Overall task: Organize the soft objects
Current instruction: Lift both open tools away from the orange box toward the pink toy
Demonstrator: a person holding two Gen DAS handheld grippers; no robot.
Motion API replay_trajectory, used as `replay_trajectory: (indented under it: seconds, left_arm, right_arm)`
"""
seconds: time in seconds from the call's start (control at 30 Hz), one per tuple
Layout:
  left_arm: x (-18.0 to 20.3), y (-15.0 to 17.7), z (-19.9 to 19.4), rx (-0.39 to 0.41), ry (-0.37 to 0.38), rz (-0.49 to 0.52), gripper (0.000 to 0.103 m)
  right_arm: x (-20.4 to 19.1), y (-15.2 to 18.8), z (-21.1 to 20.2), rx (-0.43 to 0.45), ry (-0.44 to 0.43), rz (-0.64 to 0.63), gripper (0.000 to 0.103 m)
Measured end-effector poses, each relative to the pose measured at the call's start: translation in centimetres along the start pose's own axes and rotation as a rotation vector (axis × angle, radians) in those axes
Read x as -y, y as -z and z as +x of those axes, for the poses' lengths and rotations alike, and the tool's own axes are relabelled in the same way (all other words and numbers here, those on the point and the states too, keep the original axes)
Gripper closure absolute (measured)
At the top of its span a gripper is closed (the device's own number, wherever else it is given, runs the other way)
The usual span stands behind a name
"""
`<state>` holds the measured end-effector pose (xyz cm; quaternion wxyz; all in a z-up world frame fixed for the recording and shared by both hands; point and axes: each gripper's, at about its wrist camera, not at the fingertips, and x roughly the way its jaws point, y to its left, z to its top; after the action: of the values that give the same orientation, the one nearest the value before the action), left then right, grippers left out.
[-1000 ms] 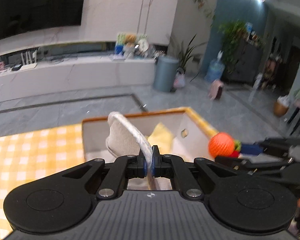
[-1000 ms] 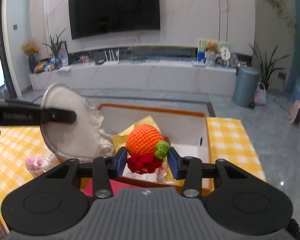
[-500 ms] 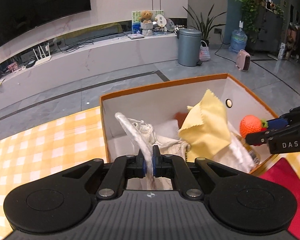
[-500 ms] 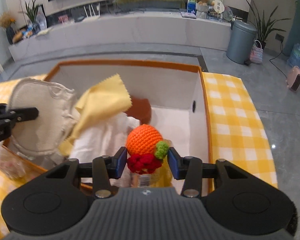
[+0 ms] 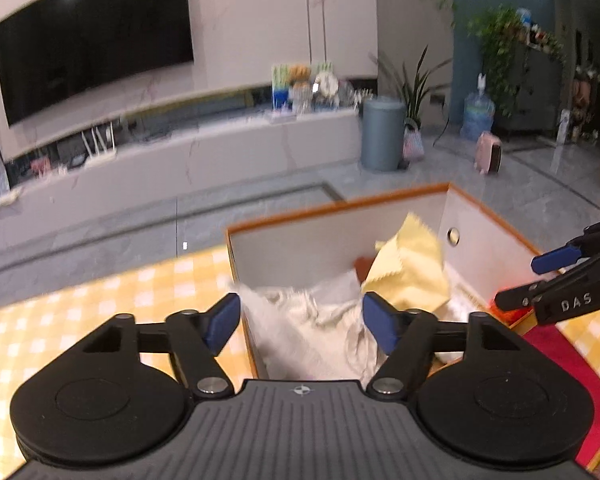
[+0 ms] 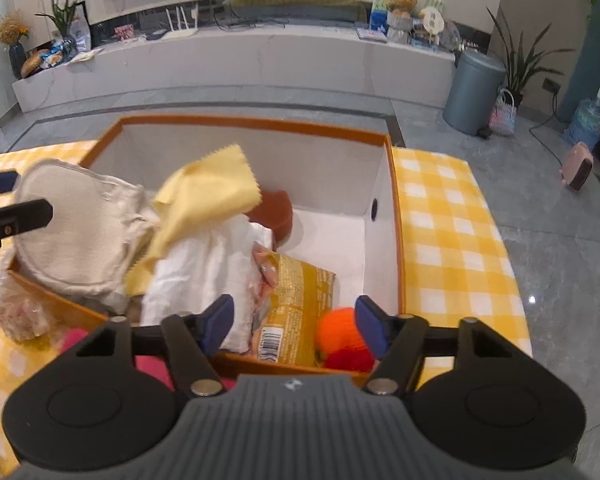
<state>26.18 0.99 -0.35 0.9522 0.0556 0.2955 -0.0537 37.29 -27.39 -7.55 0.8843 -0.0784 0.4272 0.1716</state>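
An orange-rimmed white box (image 5: 340, 205) (image 6: 260, 122) stands on the yellow checked table. My left gripper (image 5: 302, 320) hovers over the box's near left corner with its jaws opening. The cream cloth (image 5: 296, 336) (image 6: 80, 232) lies loose below them and drapes over the box's edge. My right gripper (image 6: 295, 320) (image 5: 532, 280) is over the near right corner, jaws opening. The orange crochet ball (image 6: 336, 332) rests in the box by the right pad, and the left pad is well off it. A yellow cloth (image 6: 208, 188) (image 5: 412, 272) and a white cloth (image 6: 204, 264) lie in the box.
A yellow snack packet (image 6: 296, 308) and a brown item (image 6: 276, 212) also lie in the box. A red mat (image 5: 572, 364) lies before the box. A pale pink bundle (image 6: 12, 312) sits on the table left of it. The table edge and grey floor (image 6: 560, 240) are to the right.
Both grippers came down over the box and opened. The left let go of the cream cloth, which slumped onto the box's edge. The right dropped the orange ball into the near right corner.
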Motion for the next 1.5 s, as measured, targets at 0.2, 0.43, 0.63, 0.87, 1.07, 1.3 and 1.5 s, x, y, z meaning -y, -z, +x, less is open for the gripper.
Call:
replay_trajectory:
  seconds: [0.2, 0.43, 0.63, 0.87, 1.07, 1.3, 1.5]
  left_arm:
    - [0.2, -0.8, -3.7, 0.069, 0.01, 0.003, 0.017]
    - [0.3, -0.3, -9.0, 0.161, 0.034, -0.025, 0.016]
    - [0.8, 2.2, -12.8, 0.201, 0.05, -0.045, 0.016]
    - [1.1, 7.2, -15.2, 0.181, 0.044, -0.074, 0.016]
    - [0.2, 11.2, -15.0, 0.097, 0.03, -0.17, 0.016]
    - [-1.7, 14.4, -14.1, -0.025, -0.019, -0.256, 0.017]
    - [-3.4, 16.5, -13.3, -0.1, -0.032, -0.322, 0.018]
  right_arm:
    - [-1.4, 0.7, -4.2, 0.064, -0.005, -0.026, 0.028]
    - [-3.5, 3.9, -10.1, 0.192, -0.053, 0.031, 0.026]
    - [-5.9, 9.2, -13.9, 0.33, -0.065, 0.092, 0.025]
    - [-9.8, 14.7, -15.3, 0.393, -0.048, 0.114, 0.023]
    - [-12.9, 18.1, -14.4, 0.345, -0.073, 0.116, 0.023]
    - [-15.3, 20.7, -12.7, 0.322, -0.059, 0.04, 0.019]
    - [-16.2, 21.9, -10.6, 0.242, -0.061, 0.002, 0.013]
